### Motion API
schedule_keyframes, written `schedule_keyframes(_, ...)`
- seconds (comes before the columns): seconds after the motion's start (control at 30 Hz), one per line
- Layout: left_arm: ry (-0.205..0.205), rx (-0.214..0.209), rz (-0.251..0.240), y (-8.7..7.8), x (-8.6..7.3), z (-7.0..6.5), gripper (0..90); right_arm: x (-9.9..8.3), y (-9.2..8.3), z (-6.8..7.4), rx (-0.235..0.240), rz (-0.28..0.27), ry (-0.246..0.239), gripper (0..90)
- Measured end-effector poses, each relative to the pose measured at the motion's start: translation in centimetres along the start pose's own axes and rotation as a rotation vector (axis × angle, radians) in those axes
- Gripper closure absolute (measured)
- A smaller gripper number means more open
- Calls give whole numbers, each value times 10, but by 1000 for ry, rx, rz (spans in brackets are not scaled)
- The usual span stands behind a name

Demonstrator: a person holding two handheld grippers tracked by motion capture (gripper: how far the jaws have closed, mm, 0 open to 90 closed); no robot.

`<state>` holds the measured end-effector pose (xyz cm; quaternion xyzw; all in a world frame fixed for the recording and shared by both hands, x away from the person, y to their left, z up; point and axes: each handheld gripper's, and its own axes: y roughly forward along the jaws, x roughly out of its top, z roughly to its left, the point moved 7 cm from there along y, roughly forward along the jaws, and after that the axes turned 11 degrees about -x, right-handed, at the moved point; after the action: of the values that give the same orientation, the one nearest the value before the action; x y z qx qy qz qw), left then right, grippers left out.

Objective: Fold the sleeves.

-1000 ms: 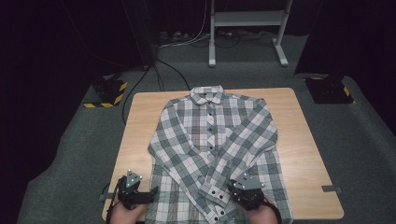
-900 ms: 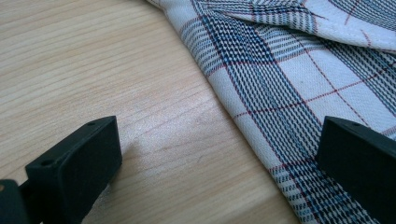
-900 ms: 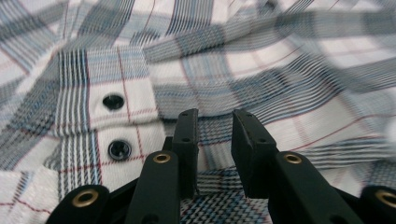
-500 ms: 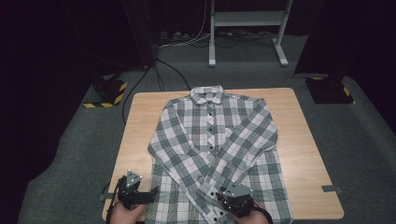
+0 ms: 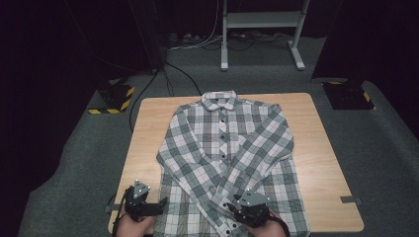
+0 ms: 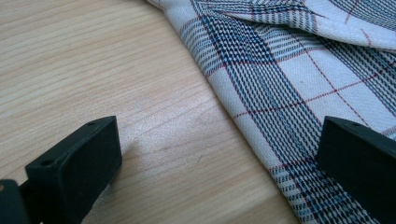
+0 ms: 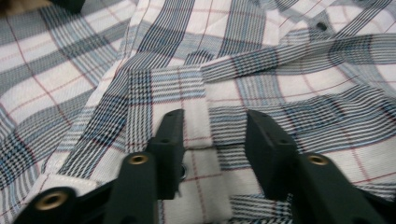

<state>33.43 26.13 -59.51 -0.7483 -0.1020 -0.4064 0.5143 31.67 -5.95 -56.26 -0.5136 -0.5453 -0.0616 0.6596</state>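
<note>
Across the tabletop a plaid shirt is lying flat, buttoned, collar at the far end, sleeves folded over its front. Near the front edge, the right hand-held gripper is hovering over a cuff, jaws just opening, not pinching. Left hand-held gripper is gaping wide, straddling the shirt's side edge.

Plaid button-up shirt, buttoned, flat on table, sleeves folded inward
</note>
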Motion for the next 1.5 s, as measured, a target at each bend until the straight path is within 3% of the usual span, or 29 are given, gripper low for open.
schedule_keyframes(0.13,0,1,1,0,0,0,2,1,-1,-10,-11,-18,27,408)
schedule_keyframes(0.17,0,0,0,0,0,0,2,1,-1,-10,-11,-18,27,408)
schedule_keyframes(0.23,0,0,0,0,0,0,3,0,-2,-17,-31,-19,49,308)
schedule_keyframes(0.43,-1,1,0,0,0,0,3,-3,-2,-28,-47,-23,80,185)
schedule_keyframes(0.6,-1,1,0,0,0,0,3,-7,-2,-42,-98,-22,91,69)
schedule_keyframes(0.97,-2,1,0,0,0,0,3,-19,-10,-67,-168,-14,98,13)
schedule_keyframes(1.23,-1,1,0,0,0,0,2,-38,-22,-101,-242,-11,130,3)
schedule_keyframes(1.37,-1,1,0,0,0,0,2,-52,-32,-123,-280,-3,173,2)
schedule_keyframes(1.5,-1,1,0,0,0,0,3,-60,-38,-135,-305,4,184,2)
